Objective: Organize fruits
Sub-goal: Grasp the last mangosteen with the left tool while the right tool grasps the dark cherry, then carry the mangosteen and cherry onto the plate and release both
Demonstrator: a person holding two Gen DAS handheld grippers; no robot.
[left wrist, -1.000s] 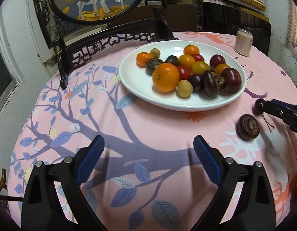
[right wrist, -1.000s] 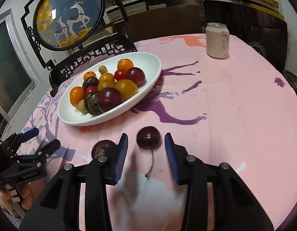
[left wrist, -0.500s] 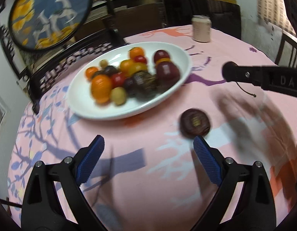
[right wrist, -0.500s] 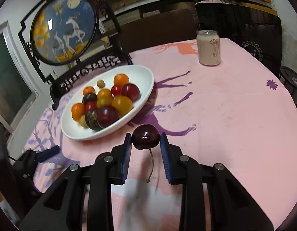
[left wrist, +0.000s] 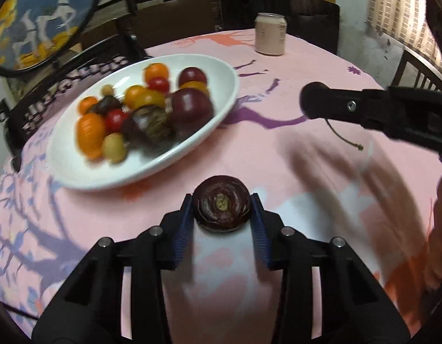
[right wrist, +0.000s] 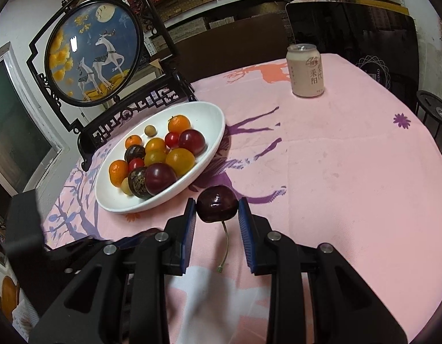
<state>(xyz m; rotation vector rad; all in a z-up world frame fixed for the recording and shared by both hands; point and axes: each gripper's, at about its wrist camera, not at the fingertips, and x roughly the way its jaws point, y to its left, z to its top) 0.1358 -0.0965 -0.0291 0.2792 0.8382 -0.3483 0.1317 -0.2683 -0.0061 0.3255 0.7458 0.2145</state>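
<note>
Left claw: you have it clamped on the mangosteen, by the table's near edge.
Right claw: you grip the cherry, stem hanging.
Plate: your oranges, plums, tomatoes piled inside.

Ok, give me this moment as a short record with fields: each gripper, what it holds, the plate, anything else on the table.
left gripper: shut on the wrinkled dark purple round fruit, low over the tablecloth
right gripper: shut on the glossy dark red cherry, stem hanging down
white oval plate: piled with orange, yellow, red and dark purple fruits
pale drink can: upright at the table's far side
pink patterned tablecloth: covers the table
</note>
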